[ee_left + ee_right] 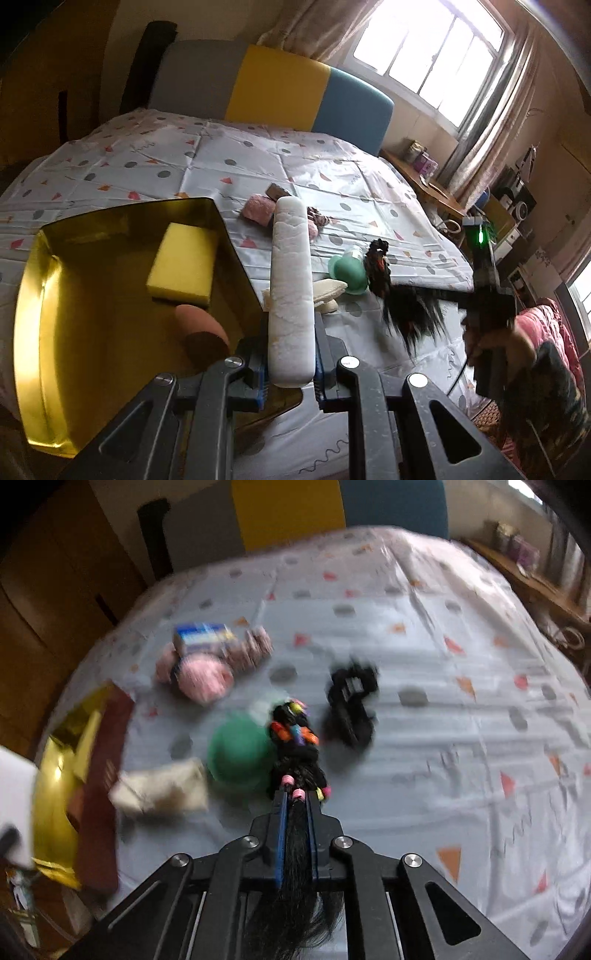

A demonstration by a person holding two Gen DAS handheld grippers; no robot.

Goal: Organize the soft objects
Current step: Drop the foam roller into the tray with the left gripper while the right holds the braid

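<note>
My left gripper (290,365) is shut on a long white foam roll (290,291) and holds it upright beside the right wall of a gold bin (40,314). The bin holds a yellow sponge (183,264) and a brown makeup sponge (201,328). My right gripper (295,805) is shut on a black hairpiece with coloured beads (295,738), lifted above the bed; it shows in the left wrist view (399,295). On the sheet lie a green cap-like object (240,753), a cream pad (162,788), pink fluffy items (203,675) and a black clip (351,705).
The bed has a grey patterned sheet (184,162) and a grey, yellow and blue headboard (277,85). A small blue and white box (205,637) rests on the pink items. A wooden desk (424,177) and shelves stand to the right under the window.
</note>
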